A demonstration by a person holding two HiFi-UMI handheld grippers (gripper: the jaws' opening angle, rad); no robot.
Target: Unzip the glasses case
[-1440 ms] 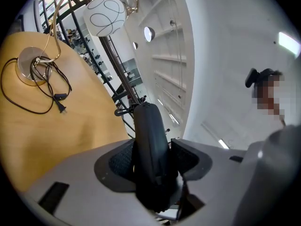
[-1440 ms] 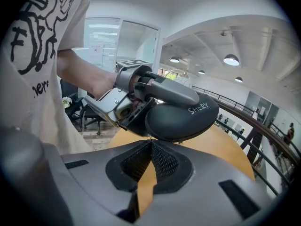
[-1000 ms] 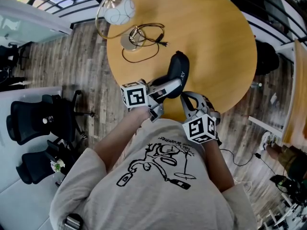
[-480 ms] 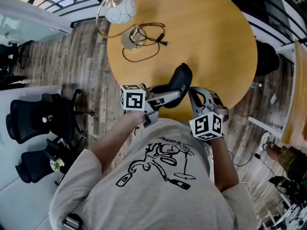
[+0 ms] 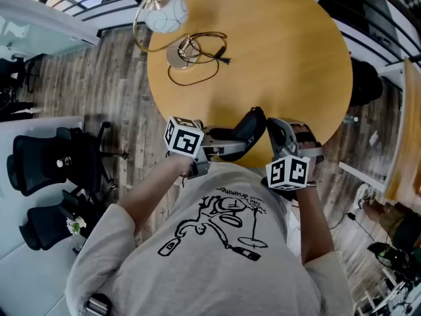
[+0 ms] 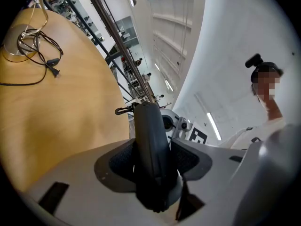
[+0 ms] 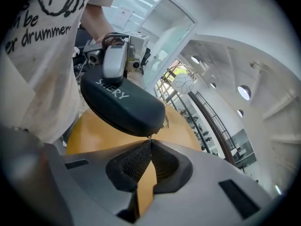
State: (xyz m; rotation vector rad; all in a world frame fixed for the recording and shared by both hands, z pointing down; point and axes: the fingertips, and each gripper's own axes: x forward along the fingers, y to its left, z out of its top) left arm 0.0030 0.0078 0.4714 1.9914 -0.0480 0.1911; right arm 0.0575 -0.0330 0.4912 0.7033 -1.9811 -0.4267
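Two grippers meet on one dark grey oblong glasses case [image 5: 248,125] (white lettering on its side), held over the near rim of the round wooden table [image 5: 289,45], long axis slanting away and rightward. Clamping it edgewise is the left gripper [image 6: 153,145]; the right gripper [image 7: 149,142] is closed on the small zip pull [image 7: 149,136]. Bare tabletop lies beyond.

An office: black swivel chairs [image 5: 46,166], a round wooden table [image 5: 296,51], glass partitions [image 7: 160,27].
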